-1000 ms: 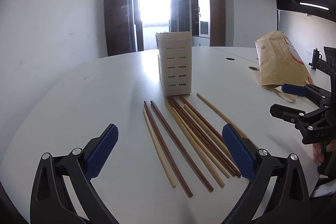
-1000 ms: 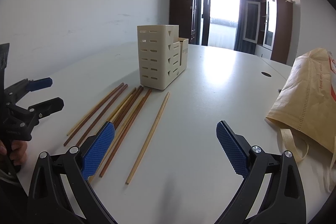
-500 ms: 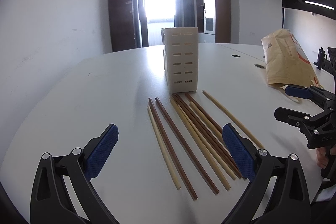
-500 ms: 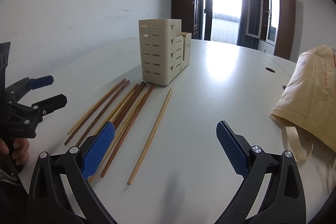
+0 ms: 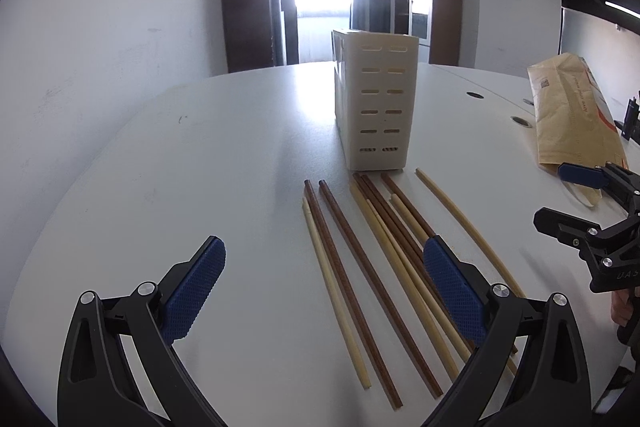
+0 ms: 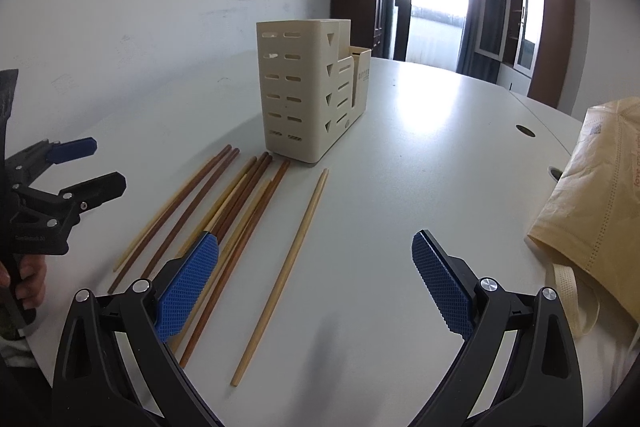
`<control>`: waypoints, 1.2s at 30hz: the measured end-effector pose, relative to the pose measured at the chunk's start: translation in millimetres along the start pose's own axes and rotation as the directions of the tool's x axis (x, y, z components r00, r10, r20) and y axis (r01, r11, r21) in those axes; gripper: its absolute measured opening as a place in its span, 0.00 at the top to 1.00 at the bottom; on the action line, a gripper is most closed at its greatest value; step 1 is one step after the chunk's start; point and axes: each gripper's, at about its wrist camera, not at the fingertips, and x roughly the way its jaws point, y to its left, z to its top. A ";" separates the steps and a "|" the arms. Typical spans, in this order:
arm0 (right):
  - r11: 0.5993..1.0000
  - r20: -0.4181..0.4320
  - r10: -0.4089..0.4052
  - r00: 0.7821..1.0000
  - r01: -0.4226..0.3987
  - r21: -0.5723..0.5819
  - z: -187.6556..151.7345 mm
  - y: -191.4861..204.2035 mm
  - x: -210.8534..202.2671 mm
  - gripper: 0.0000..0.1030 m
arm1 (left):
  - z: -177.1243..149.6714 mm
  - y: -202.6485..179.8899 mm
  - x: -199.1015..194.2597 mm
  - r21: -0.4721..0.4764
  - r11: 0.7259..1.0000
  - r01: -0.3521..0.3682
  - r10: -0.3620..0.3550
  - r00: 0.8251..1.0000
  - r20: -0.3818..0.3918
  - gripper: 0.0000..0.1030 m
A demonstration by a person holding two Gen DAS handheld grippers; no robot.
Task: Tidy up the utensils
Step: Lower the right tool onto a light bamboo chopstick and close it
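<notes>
Cream utensil holder (image 5: 376, 107), its walls pierced by rows of slots and, on one side, small triangles. Chopsticks (image 5: 360, 267) in two colours: dark reddish brown and pale yellowish tan, lying mixed; the single stick (image 6: 286, 267) set apart from the rest is pale tan. Table (image 5: 220, 167) plain white with a glossy sheen. Left gripper (image 5: 324, 287) and right gripper (image 6: 316, 283): black frames, silver screw heads, blue fingertip pads (image 6: 188, 287) with a fine cross-hatched texture. Paper bag (image 6: 600, 195) light brown, printed with red lettering and a red band, with cream handles. Wall (image 6: 140, 7) white; cabinets (image 5: 432, 7) dark brown.
</notes>
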 end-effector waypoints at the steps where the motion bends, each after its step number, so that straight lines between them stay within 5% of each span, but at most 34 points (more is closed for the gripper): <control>1: 1.000 -0.003 -0.006 1.000 0.006 -0.003 2.3 0.0 1.7 0.04 | 1.9 1.9 3.5 0.000 1.000 -0.005 0.005 1.000 -0.013 0.06; 10: 0.999 -0.037 0.030 0.999 -0.029 0.030 21.8 -9.2 23.2 0.04 | 16.8 13.2 25.0 0.028 0.997 -0.078 0.079 0.996 -0.047 0.06; 36: 0.996 -0.219 0.067 0.973 -0.052 0.072 50.6 -22.5 112.2 0.09 | 37.1 47.4 108.3 -0.044 0.997 -0.064 0.050 0.966 -0.254 0.13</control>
